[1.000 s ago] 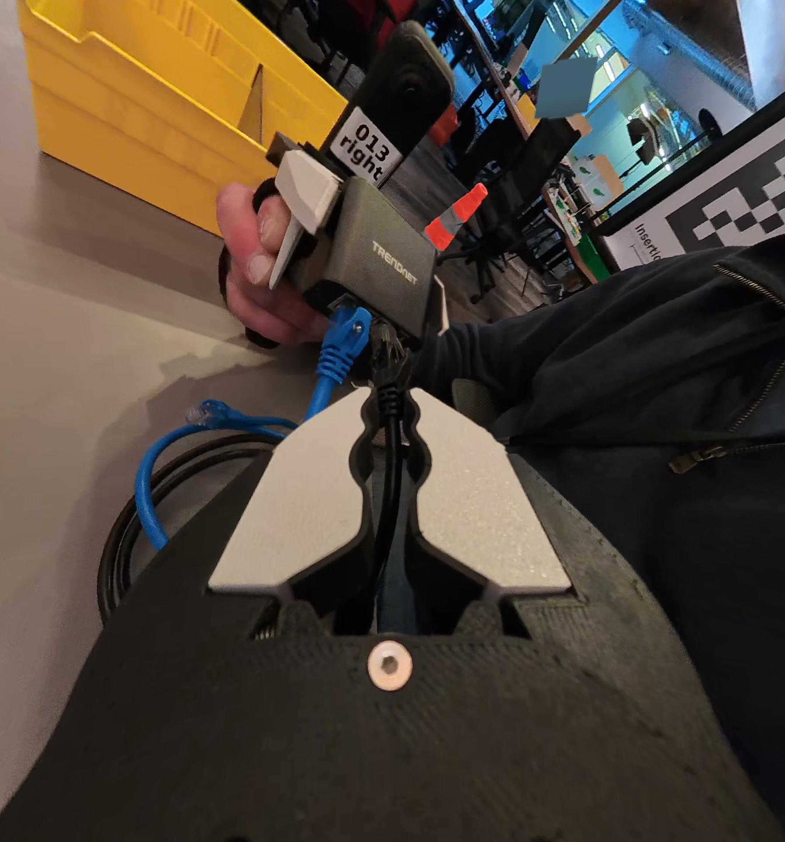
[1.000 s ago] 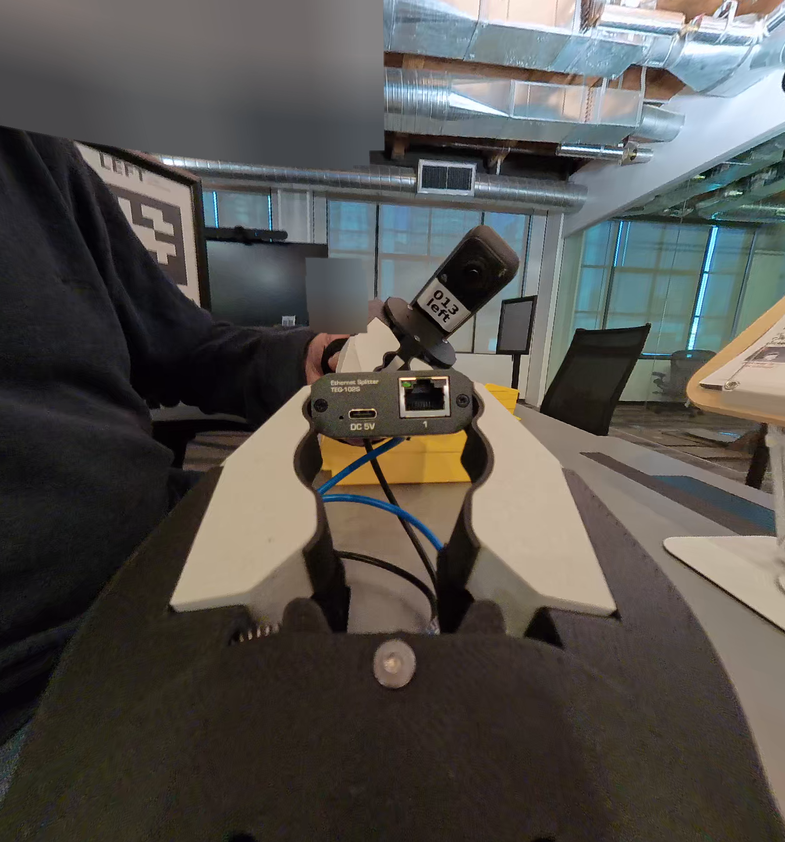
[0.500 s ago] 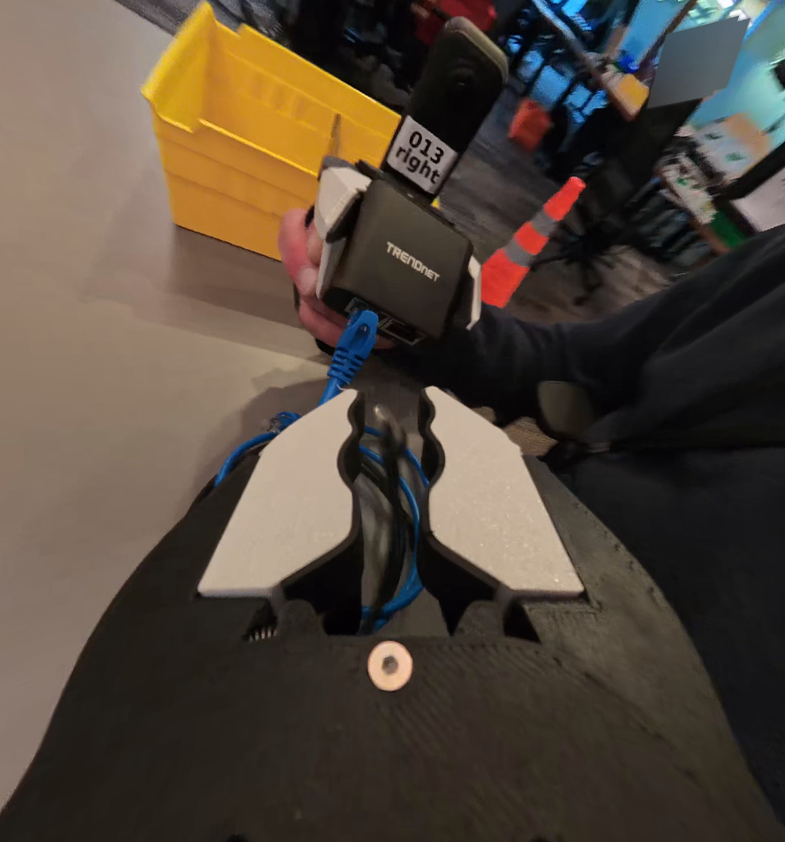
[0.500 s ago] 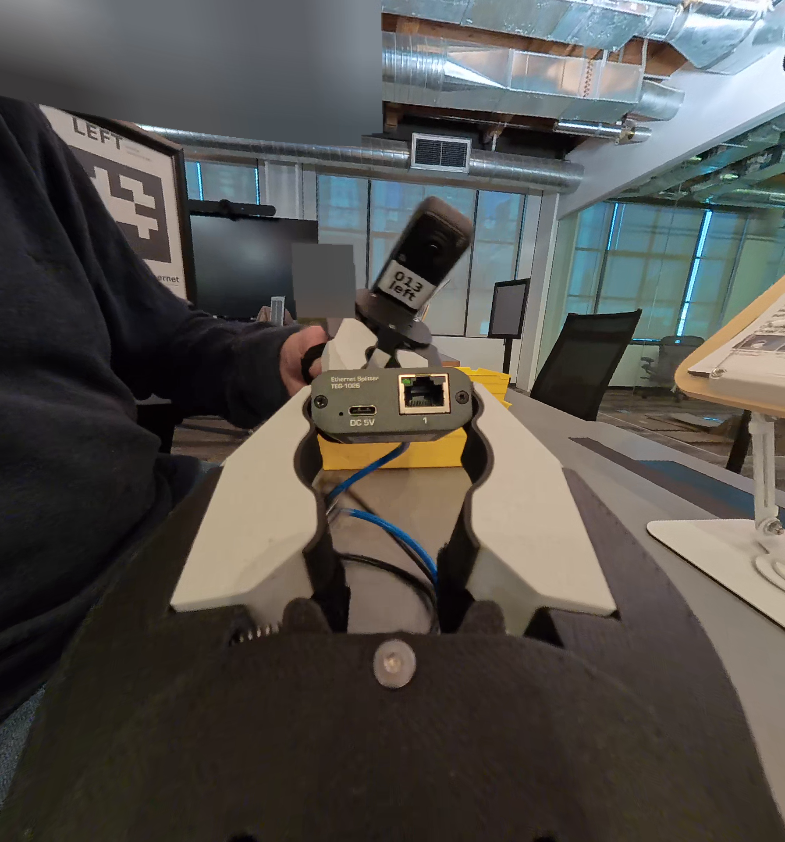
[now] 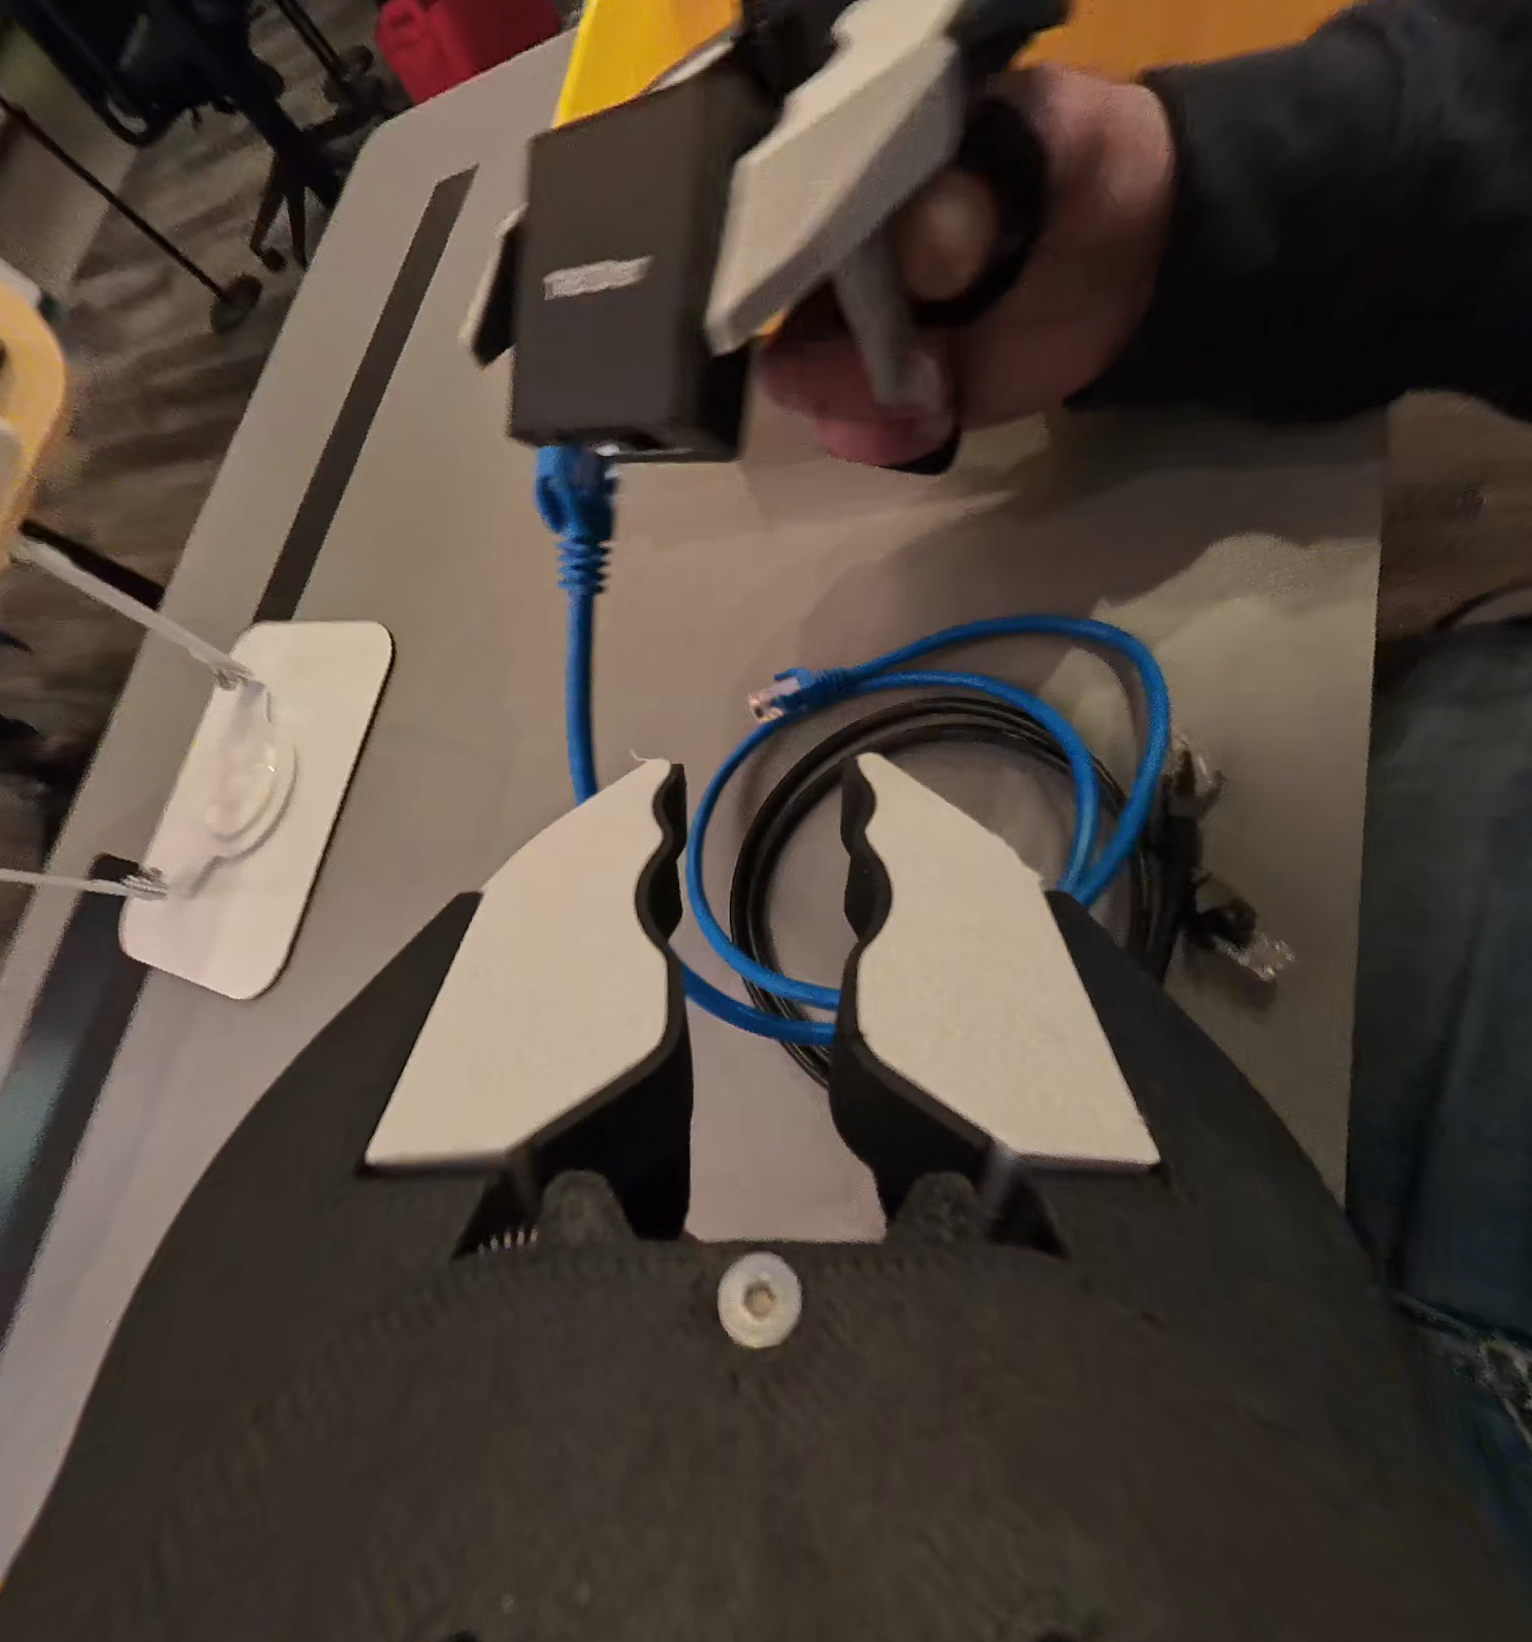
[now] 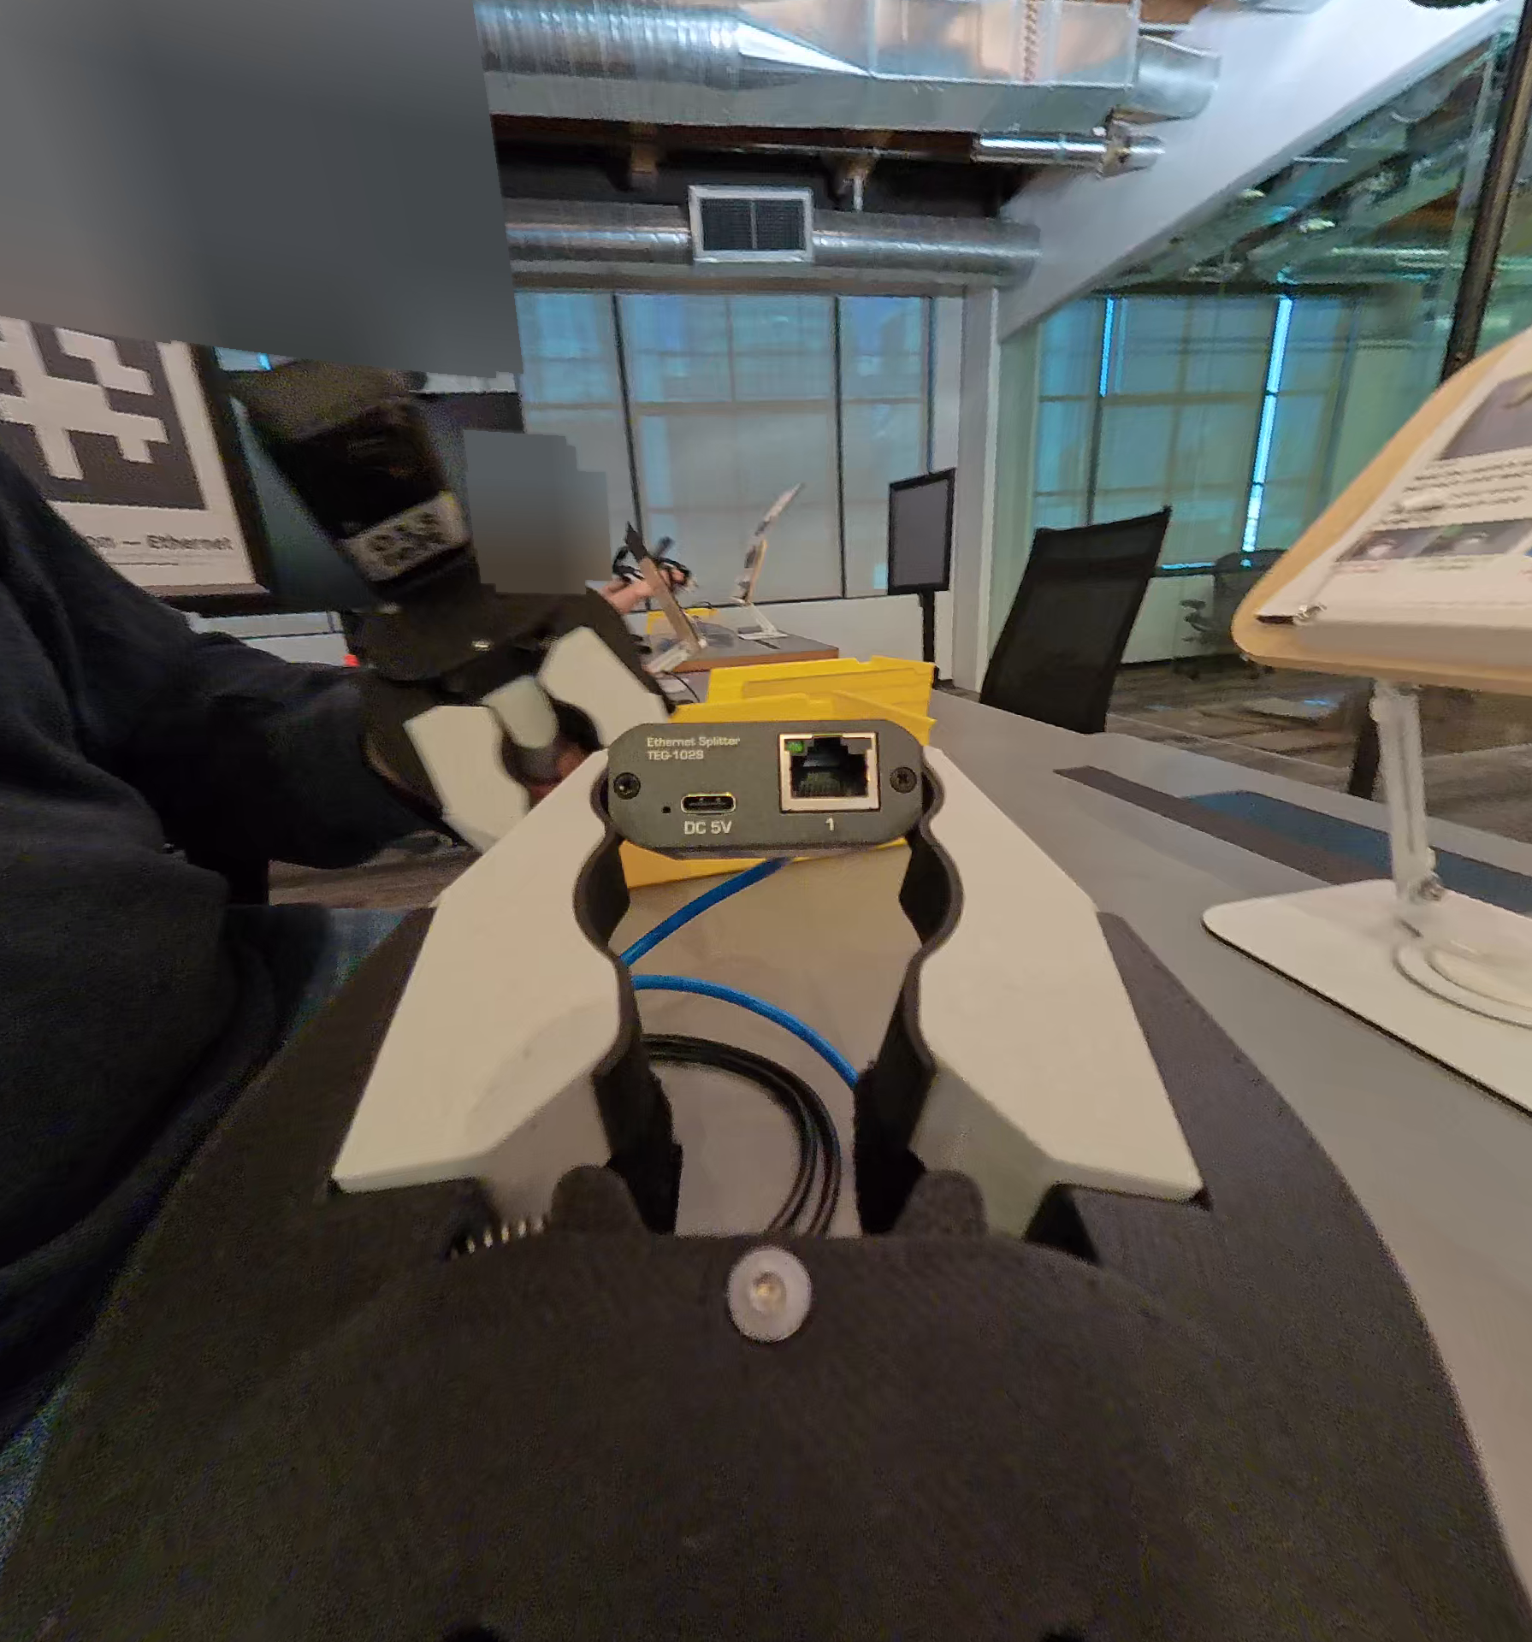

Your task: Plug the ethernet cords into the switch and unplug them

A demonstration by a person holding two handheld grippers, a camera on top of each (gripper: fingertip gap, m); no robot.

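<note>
My right gripper (image 6: pixel 762 791) is shut on the dark grey switch (image 6: pixel 709 782) and holds it above the table; its near face shows an empty port. In the left wrist view the switch (image 5: pixel 620 293) is blurred at the top, with the blue cord (image 5: pixel 577 533) plugged into its underside. That cord's free plug (image 5: pixel 775 697) lies on the table. The black cord (image 5: pixel 922 755) lies coiled on the table, with both plugs (image 5: pixel 1189 791) loose at the right. My left gripper (image 5: pixel 762 773) is open and empty above the coils. It also shows in the right wrist view (image 6: pixel 522 737), left of the switch.
A yellow bin (image 6: pixel 815 693) stands behind the switch. A white stand base (image 5: pixel 255 800) with clear legs sits near the table's left edge and shows in the right wrist view (image 6: pixel 1411 968). A person's dark sleeve (image 5: pixel 1366 178) and jeans (image 5: pixel 1473 888) are at the right. The gap from one gripper's tips to the other's is roughly 9 cm.
My left gripper was shut on the black cord plugged into the switch. It pulled the plug out, opened, let the cord drop to the table, and swung to look down.
</note>
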